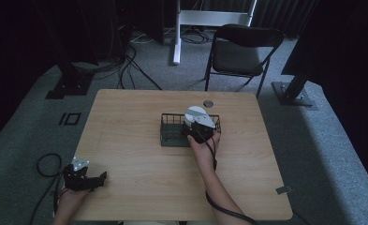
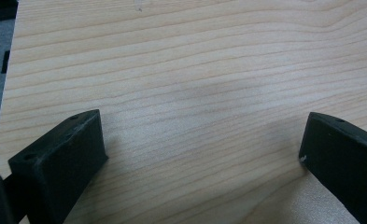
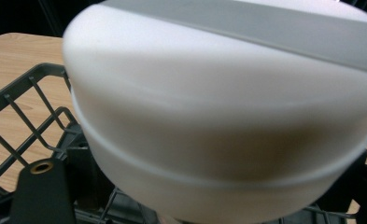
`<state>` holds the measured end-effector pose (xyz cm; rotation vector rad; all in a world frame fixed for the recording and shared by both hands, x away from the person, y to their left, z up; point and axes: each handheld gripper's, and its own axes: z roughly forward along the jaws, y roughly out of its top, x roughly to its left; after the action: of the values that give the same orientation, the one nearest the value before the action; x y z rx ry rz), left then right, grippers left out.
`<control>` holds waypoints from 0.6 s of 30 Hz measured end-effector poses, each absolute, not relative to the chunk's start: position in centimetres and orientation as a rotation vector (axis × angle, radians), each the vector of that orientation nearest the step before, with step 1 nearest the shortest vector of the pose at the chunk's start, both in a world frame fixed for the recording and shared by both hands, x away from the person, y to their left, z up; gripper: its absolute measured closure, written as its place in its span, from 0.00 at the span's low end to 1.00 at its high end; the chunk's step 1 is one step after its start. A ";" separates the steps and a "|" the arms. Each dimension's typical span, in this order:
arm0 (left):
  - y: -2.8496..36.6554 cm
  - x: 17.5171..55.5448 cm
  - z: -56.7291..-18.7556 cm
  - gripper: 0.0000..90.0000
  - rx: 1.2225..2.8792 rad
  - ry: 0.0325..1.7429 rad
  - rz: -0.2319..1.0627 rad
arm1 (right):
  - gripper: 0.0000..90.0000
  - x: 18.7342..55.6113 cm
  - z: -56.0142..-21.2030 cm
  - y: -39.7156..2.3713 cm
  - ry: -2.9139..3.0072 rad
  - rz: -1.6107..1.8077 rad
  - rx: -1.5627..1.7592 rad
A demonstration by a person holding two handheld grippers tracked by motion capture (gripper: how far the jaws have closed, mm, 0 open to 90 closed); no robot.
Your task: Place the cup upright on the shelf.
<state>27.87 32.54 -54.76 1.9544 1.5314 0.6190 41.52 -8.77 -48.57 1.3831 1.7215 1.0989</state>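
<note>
A dark wire basket [image 1: 171, 132] stands at the middle of the wooden table [image 1: 135, 112]. My right gripper [image 1: 199, 127] is at the basket's right half, with a white round bowl [image 1: 195, 114] in front of it. In the right gripper view the white bowl [image 3: 218, 107], with a grey band across its top, sits between the two black jaws, tilted over the basket's wire wall [image 3: 27, 107]; the right gripper [image 3: 200, 191] is shut on it. My left gripper [image 1: 85, 177] rests near the table's front left corner. Its jaws stand wide apart over bare wood, so the left gripper [image 2: 202, 140] is open and empty.
A small round grey disc [image 1: 208, 103] lies on the table behind the basket. A black folding chair [image 1: 242, 47] stands beyond the far edge. Cables [image 1: 125, 65] and stand bases [image 1: 69, 86] lie on the carpet at the left. A small tag [image 1: 283, 190] juts from the table's right front edge.
</note>
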 end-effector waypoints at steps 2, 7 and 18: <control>32.5 27.9 -54.8 0.01 1.954 1.531 0.619 | 0.20 41.5 -48.6 -8.9 1.724 1.107 1.382; 32.5 27.8 -54.8 0.01 1.953 1.534 0.621 | 0.18 41.3 -49.0 -9.0 1.736 1.097 1.379; 32.5 27.8 -54.8 0.01 1.953 1.535 0.621 | 0.15 41.1 -49.1 -9.4 1.703 1.164 1.388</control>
<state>27.84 32.52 -54.76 1.9525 1.5346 0.6208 41.08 -9.43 -49.15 1.3885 1.7025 1.1643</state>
